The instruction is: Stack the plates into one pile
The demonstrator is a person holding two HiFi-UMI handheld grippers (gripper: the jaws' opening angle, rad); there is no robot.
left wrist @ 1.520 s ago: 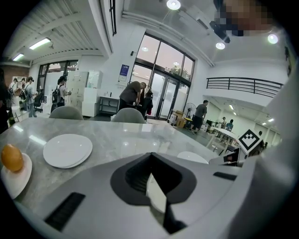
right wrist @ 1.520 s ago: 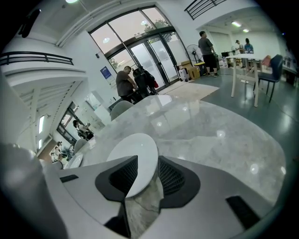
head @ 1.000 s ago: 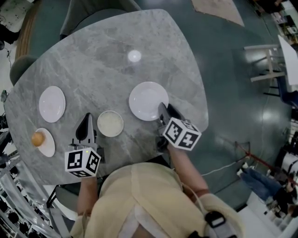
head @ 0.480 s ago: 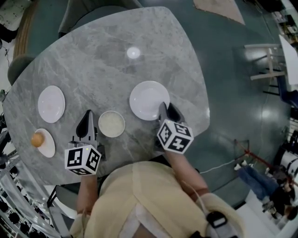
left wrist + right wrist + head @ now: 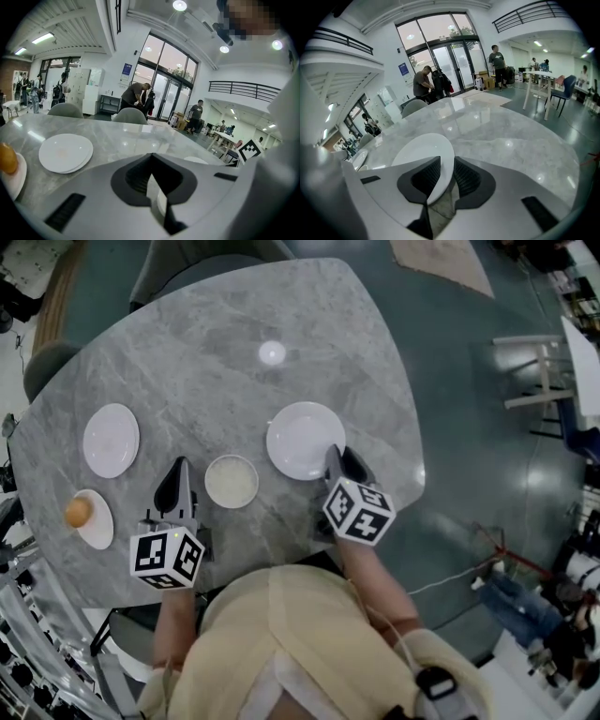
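A large white plate (image 5: 302,439) lies on the grey marble table (image 5: 206,381) at the right. My right gripper (image 5: 339,461) is at its near edge, and its jaws are closing with the plate's rim (image 5: 426,147) between them. Left of it sits a small cream plate (image 5: 232,480). Another white plate (image 5: 111,440) lies at the far left, and a further one (image 5: 98,521) near the front left edge carries an orange (image 5: 78,512). My left gripper (image 5: 175,486) rests shut and empty between the cream plate and the plate with the orange.
The table edge runs close behind both grippers, next to the person's body. Chairs (image 5: 187,263) stand at the table's far side. Beyond the right edge lie green floor and a white stool (image 5: 534,367). People stand far off near the glass doors (image 5: 464,56).
The right gripper's jaws have narrowed around the large plate's rim, and its marker cube has rolled slightly. The left gripper has stayed where it was.
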